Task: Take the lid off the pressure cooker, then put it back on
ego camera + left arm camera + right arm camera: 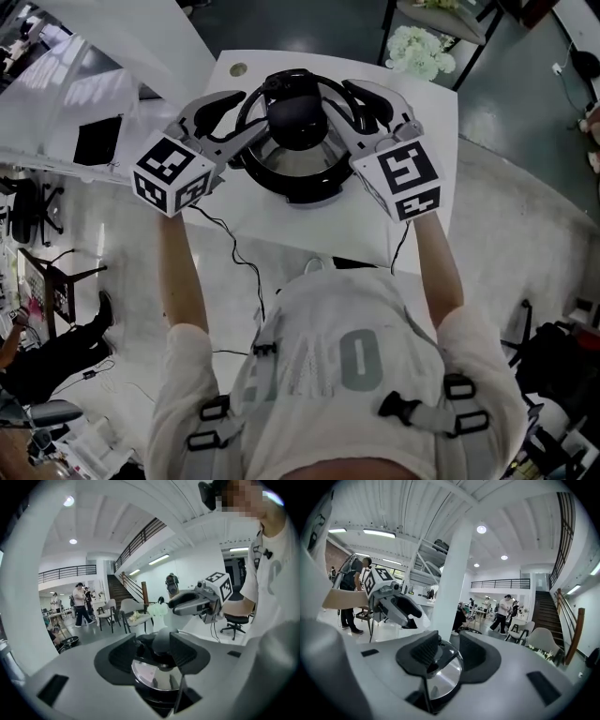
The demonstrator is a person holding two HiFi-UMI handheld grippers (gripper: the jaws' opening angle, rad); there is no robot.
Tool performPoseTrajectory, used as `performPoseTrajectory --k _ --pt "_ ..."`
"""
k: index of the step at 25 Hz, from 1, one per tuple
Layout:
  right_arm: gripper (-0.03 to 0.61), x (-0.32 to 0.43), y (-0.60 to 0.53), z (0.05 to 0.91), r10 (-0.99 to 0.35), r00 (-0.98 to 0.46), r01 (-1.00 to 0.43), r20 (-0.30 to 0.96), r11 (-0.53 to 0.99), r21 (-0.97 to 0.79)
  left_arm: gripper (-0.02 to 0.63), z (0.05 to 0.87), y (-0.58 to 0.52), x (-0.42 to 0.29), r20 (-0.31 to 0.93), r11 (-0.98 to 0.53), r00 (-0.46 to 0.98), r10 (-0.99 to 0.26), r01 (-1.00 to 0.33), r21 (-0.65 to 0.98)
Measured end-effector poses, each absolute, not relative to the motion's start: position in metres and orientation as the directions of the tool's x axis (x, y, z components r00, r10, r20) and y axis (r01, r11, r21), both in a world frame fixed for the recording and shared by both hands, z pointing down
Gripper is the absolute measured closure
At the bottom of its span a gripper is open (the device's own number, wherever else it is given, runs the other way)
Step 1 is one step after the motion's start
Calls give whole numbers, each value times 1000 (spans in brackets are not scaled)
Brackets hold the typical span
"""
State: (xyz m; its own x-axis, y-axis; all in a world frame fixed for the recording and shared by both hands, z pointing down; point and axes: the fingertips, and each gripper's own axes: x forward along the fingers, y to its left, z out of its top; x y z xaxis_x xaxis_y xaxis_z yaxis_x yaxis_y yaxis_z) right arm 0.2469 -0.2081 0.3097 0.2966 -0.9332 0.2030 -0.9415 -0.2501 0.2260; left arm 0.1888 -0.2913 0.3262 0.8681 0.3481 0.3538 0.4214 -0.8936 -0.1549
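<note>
In the head view a black pressure cooker (302, 180) stands on a white table (309, 225). Its lid (298, 120) has a shiny steel top and black handles. My left gripper (242, 129) reaches in from the left and my right gripper (354, 122) from the right, both at lid height. Seen from the left gripper view, the left gripper (157, 651) has its pads against a black handle piece over the shiny lid (150, 673). The right gripper (449, 652) is likewise shut on the edge of the lid (446, 677). Whether the lid is off the pot is hidden.
White flowers (417, 49) stand behind the table at the back right. A black cable (234, 255) hangs off the table's front edge. A second white table with a dark pad (97, 139) is at the left. People stand and walk in the hall behind.
</note>
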Motion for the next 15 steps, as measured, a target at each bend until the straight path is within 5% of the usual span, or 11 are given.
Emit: performPoseTrajectory --k 3,9,15 --pt "459 245 -208 288 -938 321 -931 132 -288 224 392 280 -301 179 198 -935 941 274 309 -176" --pt "523 224 -213 252 -934 357 -917 -7 -352 186 527 228 -312 142 -114 -983 992 -52 -71 -172" --pt "569 207 -214 250 -925 375 -923 -61 -379 68 595 230 -311 104 -185 -940 936 -300 -323 -112"
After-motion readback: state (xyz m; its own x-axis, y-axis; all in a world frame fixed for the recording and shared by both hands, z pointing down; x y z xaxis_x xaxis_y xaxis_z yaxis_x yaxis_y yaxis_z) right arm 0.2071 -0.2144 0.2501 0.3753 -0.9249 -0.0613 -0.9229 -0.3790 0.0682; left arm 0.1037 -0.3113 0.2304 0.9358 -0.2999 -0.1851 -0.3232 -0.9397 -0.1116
